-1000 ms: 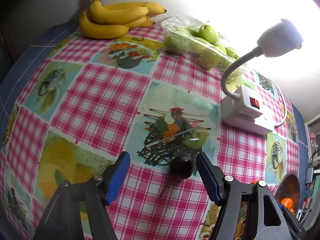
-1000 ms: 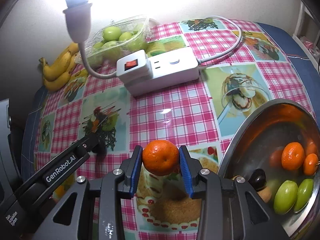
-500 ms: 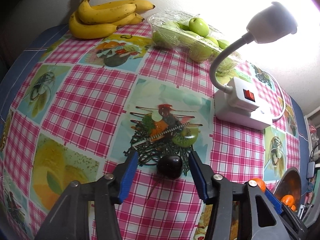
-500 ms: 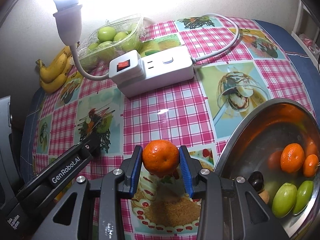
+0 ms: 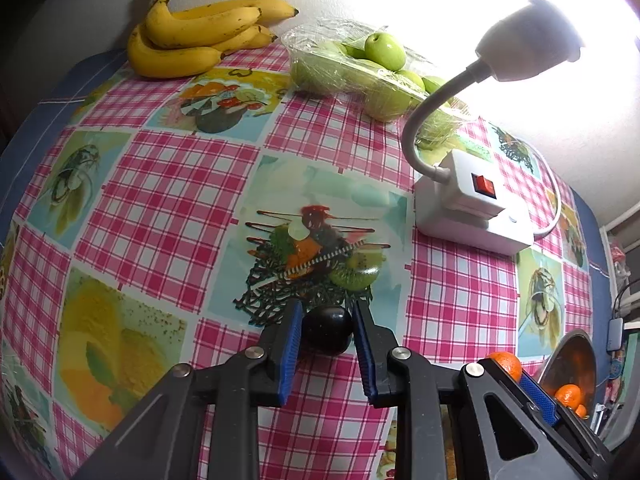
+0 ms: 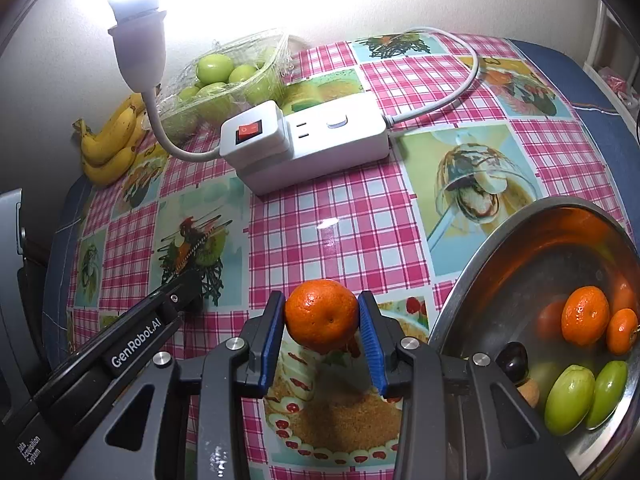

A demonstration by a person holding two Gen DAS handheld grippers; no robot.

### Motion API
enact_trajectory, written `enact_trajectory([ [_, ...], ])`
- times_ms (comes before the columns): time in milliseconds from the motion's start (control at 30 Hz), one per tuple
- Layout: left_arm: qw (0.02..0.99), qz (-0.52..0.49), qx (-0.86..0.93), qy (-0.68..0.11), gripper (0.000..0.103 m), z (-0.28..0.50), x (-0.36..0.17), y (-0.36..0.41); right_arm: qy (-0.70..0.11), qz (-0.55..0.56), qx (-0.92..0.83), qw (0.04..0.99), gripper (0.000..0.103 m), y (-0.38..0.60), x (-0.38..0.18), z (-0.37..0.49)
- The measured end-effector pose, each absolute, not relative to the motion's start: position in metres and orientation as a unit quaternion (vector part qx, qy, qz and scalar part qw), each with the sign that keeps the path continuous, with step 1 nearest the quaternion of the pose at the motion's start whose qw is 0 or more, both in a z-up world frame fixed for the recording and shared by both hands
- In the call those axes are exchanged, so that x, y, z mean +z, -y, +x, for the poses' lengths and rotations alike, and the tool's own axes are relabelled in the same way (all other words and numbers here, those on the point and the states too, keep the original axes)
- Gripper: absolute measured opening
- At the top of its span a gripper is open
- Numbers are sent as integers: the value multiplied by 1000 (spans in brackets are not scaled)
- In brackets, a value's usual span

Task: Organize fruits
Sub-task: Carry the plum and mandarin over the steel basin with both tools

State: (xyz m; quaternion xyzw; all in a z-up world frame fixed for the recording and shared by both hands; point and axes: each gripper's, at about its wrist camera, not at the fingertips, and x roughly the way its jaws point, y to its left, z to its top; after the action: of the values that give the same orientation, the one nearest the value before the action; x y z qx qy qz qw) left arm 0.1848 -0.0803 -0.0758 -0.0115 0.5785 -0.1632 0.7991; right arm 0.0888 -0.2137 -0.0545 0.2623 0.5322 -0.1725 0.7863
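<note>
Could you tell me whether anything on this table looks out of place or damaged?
Nothing looks spilled or damaged. The one oddity is a white power strip with a lit lamp plugged into it, sitting among the fruit between the wrapped tray of green fruit and the metal bowl.

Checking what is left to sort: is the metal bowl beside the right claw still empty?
No: the metal bowl already holds tangerines, green fruits and a dark plum.
</note>
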Motion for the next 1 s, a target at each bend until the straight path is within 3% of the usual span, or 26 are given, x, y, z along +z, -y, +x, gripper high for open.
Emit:
enact_trajectory([
  [600,826,-20,-180,-534,27,172,4,74,-496,257,-198,805,38,220,4,71],
  [1000,824,1,-195,-531,27,138,22,86,-512,243,-225,792,39,224,16,39],
])
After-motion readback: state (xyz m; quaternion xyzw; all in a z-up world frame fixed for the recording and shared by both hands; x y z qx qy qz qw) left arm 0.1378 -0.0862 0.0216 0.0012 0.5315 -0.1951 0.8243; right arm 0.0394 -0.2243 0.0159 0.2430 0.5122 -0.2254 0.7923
